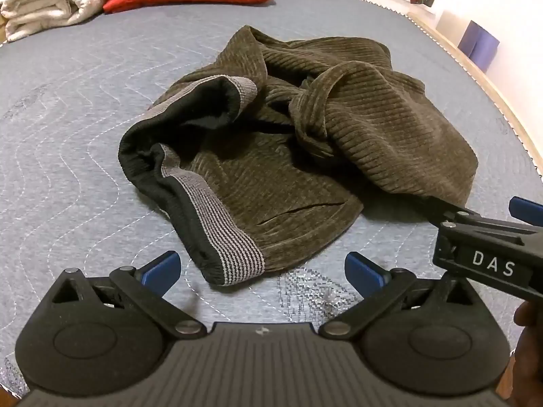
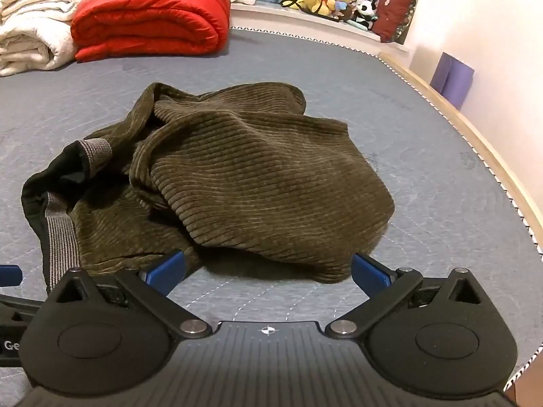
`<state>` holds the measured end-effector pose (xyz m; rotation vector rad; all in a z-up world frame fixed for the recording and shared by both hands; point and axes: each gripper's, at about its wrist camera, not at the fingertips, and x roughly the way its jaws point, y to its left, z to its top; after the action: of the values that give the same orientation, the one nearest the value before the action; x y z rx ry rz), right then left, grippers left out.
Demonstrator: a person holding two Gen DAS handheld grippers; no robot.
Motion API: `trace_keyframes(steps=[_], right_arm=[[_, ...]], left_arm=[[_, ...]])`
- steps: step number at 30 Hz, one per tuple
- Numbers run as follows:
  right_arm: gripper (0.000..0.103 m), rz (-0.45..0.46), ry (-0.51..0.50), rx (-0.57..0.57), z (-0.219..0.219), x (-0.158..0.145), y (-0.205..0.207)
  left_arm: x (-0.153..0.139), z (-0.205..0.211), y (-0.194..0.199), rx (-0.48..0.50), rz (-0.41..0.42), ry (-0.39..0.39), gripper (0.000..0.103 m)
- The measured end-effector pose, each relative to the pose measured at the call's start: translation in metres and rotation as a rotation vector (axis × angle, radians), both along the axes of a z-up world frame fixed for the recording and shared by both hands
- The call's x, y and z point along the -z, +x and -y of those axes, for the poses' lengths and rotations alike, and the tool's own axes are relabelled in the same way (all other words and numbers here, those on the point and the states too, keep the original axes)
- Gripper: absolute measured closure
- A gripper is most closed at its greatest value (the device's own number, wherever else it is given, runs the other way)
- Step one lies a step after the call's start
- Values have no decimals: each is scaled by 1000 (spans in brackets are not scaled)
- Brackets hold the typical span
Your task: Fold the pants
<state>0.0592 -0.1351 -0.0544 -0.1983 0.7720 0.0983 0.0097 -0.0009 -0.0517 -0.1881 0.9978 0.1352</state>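
Observation:
Dark olive corduroy pants (image 1: 305, 129) lie crumpled in a heap on the grey quilted mat (image 1: 68, 135). Their grey striped waistband (image 1: 220, 230) with black lining faces me at the near left. My left gripper (image 1: 263, 269) is open and empty, just short of the waistband corner. My right gripper (image 2: 268, 271) is open and empty, its blue fingertips at the near edge of the pants (image 2: 254, 176). Its body also shows at the right of the left wrist view (image 1: 488, 247), beside the pants' near right edge.
A folded red blanket (image 2: 149, 23) and white towels (image 2: 30, 34) lie at the mat's far left. Stuffed toys (image 2: 329, 0) sit on a ledge behind. A purple block (image 2: 451, 78) stands by the white wall past the mat's right edge.

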Motion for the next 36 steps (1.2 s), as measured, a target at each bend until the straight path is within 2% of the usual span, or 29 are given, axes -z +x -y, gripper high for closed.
trace_keyframes(steps=[12,14,17,18,20,21,22,23,24,25,26,27,28,29,31,33,36], right_arm=[[1,-1,-1,6,-1,1,2],[1,4,13,18,5,0,3],[1,5,71,66,15,-7,14],[1,7,100,84,21,-11,20],[1,43,151,113,35,-20,28],[1,48,162,117,39,-24,32],[2,60,187,114,44,-28,34],[4,33,194,109,45,-31,37],[7,32,215,99,47,-34,38],[9,48,236,85,49,-37,40],[11,67,234,74,52,-40,41],[19,86,242,66,53,-42,43],[26,105,247,55,53,-45,47],[28,156,265,35,57,-48,49],[28,151,309,-14,56,-50,60],[28,153,310,-85,49,-48,67],[20,187,260,-149,39,-40,72]], left_arm=[[-1,-3,2,8,-5,-5,0],[-7,-11,7,17,13,-23,0],[-21,-38,18,18,43,-6,0],[-25,-51,23,18,32,-9,3],[-32,-78,31,26,21,-43,23],[-34,-89,34,37,26,-43,39],[-35,-97,36,44,34,-38,51],[-33,-105,36,41,45,-34,54],[-27,-113,35,21,58,-42,62],[-19,-118,36,5,47,-62,65],[-11,-120,39,-6,13,-94,65],[-3,-121,43,-25,-21,-141,64],[3,-122,46,-50,-30,-184,57],[8,-121,49,-63,-31,-195,51],[16,-118,55,-71,-42,-198,33],[18,-120,61,-97,-39,-219,23],[17,-121,68,-121,-41,-216,22]])
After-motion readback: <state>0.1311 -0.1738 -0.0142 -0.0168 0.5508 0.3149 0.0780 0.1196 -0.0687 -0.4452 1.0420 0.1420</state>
